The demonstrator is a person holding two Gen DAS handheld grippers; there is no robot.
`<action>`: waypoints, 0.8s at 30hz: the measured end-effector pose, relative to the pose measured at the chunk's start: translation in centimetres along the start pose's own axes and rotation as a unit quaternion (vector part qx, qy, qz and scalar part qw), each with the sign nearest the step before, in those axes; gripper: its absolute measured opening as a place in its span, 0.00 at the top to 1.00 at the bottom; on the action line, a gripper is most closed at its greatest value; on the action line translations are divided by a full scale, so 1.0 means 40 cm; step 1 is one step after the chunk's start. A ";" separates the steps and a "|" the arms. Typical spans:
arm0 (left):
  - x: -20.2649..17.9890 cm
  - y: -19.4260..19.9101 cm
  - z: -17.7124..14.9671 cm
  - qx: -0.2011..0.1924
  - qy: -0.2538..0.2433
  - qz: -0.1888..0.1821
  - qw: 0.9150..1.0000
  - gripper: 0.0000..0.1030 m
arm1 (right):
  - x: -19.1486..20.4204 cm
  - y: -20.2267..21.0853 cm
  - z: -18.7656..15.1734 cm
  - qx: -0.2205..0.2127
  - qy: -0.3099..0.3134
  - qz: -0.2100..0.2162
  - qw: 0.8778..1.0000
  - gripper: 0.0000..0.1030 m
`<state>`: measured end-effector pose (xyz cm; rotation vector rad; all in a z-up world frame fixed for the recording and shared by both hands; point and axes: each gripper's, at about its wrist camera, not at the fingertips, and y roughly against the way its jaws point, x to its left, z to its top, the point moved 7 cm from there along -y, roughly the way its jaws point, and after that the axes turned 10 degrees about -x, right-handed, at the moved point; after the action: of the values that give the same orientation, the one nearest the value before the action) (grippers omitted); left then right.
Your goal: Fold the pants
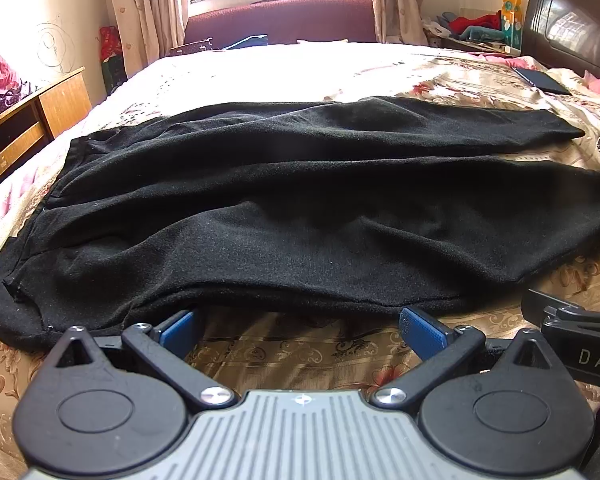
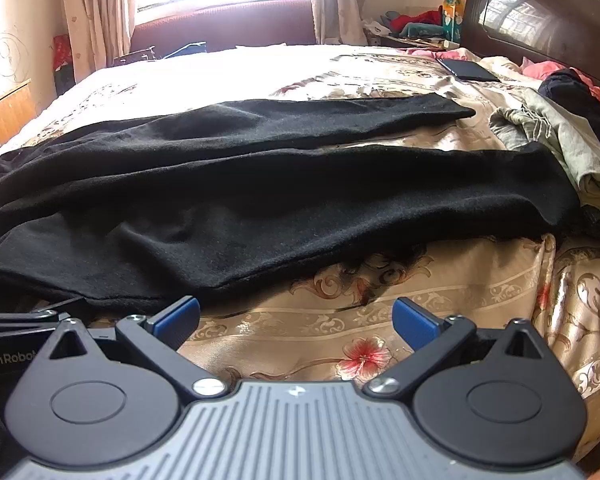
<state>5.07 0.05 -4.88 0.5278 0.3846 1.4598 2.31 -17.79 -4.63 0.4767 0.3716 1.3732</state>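
A pair of black pants (image 1: pixel 300 208) lies spread flat across a bed (image 1: pixel 292 356) covered in a beige spread with a floral and scroll pattern. The waist end sits at the left of both views and the two legs run to the right, side by side with a narrow strip of bedspread showing between them near the cuffs. The fabric is lightly wrinkled and unfolded.

The left tool (image 1: pixel 300 330) hovers just short of the near edge of the pants, its blue-padded fingers (image 1: pixel 424 330) spread wide with nothing between them; only bedspread shows in the gap. The right tool (image 2: pixel 296 320) is likewise wide open and empty, poised over the bedspread close to the near hem of the nearer leg.

At the right edge of the left wrist view, part of the other tool's body carries the letters "DAS", cut off by the frame. At the left edge of the right wrist view, the neighbouring tool reads "GenRobot", its end hidden behind the black linkage.

A dark phone or tablet (image 2: pixel 466 70) lies on the far right of the bed, near a pile of loose clothes (image 2: pixel 560 136). A dark wooden headboard (image 2: pixel 540 20) stands at the right, and a wooden cabinet (image 1: pixel 32 124) at the left. A yellow packet (image 1: pixel 511 12) by the headboard has print too small to read.
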 end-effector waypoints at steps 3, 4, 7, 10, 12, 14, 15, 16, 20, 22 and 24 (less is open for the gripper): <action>0.000 0.001 0.001 0.001 0.001 -0.001 1.000 0.00 | -0.003 -0.001 0.000 0.001 -0.001 0.000 1.000 0.01; 0.000 0.001 0.001 0.001 0.000 -0.001 1.000 0.00 | -0.003 -0.001 0.000 0.001 0.000 0.000 1.000 0.01; 0.001 0.001 0.001 0.001 0.001 0.000 1.000 0.00 | -0.001 -0.001 0.000 0.002 0.000 0.000 1.000 0.01; 0.001 0.001 0.001 0.001 0.001 0.000 1.000 0.00 | 0.000 -0.003 0.000 0.003 0.000 0.000 1.000 0.01; 0.001 0.000 0.001 0.001 0.001 0.000 1.000 0.00 | -0.001 -0.004 -0.001 0.003 0.000 0.000 1.000 0.01; 0.001 0.000 0.000 0.001 0.001 0.000 1.000 0.00 | -0.001 -0.004 -0.001 0.004 0.000 0.000 1.000 0.01; 0.001 0.001 0.000 0.001 0.000 0.000 1.000 0.00 | -0.001 -0.005 -0.002 0.004 0.000 0.001 1.000 0.01; 0.001 0.001 0.000 0.001 0.000 0.000 1.000 0.00 | -0.001 -0.006 -0.002 0.004 0.000 0.001 1.000 0.01; 0.001 0.000 -0.001 0.001 -0.001 0.001 1.000 0.00 | -0.001 -0.006 -0.003 0.005 0.000 0.001 1.000 0.01; 0.001 0.000 -0.001 0.001 -0.001 0.001 1.000 0.00 | -0.001 -0.006 -0.003 0.005 0.000 0.001 1.000 0.01; 0.001 0.000 -0.001 0.001 -0.001 0.001 1.000 0.00 | -0.001 -0.006 -0.003 0.004 0.000 0.001 1.000 0.01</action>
<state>5.04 0.09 -4.92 0.5318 0.3840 1.4613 2.45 -17.84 -4.86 0.4846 0.3773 1.3739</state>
